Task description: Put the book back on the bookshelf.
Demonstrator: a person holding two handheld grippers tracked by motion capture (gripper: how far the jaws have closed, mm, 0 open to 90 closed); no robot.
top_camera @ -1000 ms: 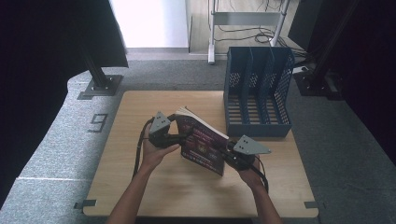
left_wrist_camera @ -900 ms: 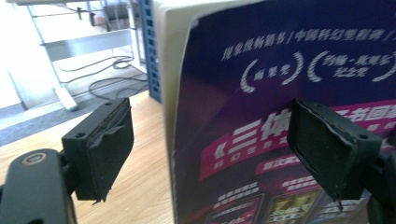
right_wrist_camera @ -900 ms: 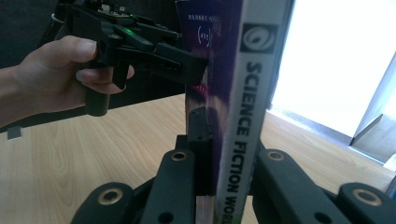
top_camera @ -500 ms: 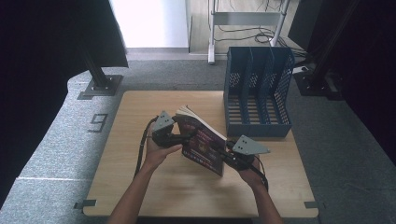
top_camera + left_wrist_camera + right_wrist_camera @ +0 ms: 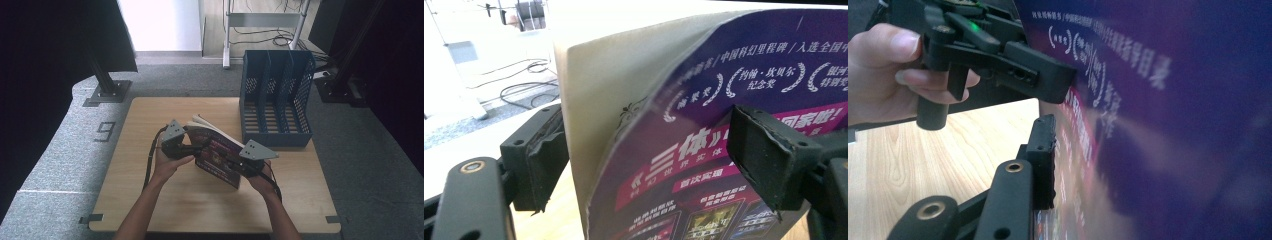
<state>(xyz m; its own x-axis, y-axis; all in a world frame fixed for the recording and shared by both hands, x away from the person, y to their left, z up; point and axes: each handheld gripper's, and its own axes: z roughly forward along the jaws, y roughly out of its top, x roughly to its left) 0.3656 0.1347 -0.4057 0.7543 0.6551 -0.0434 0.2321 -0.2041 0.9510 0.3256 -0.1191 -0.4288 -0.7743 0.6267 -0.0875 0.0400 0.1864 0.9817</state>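
Observation:
A book with a purple cover [image 5: 220, 152] stands tilted over the wooden table [image 5: 150, 200], between my two grippers. My left gripper [image 5: 192, 147] is shut on the book's left edge. In the left gripper view one pad sits behind the pages and the other pad [image 5: 764, 150] presses the cover [image 5: 724, 90]. My right gripper [image 5: 235, 165] is at the book's lower right edge. Its jaws have just been opening, with the book still between them. In the right gripper view its near finger [image 5: 1044, 160] stands just off the cover [image 5: 1173, 125]; the far finger is hidden behind the book.
A blue slotted file holder [image 5: 275, 100] stands upright at the table's back right, close behind the book. Bare wood lies in front of and to the left of the hands. Grey carpet surrounds the table, with stand bases behind it.

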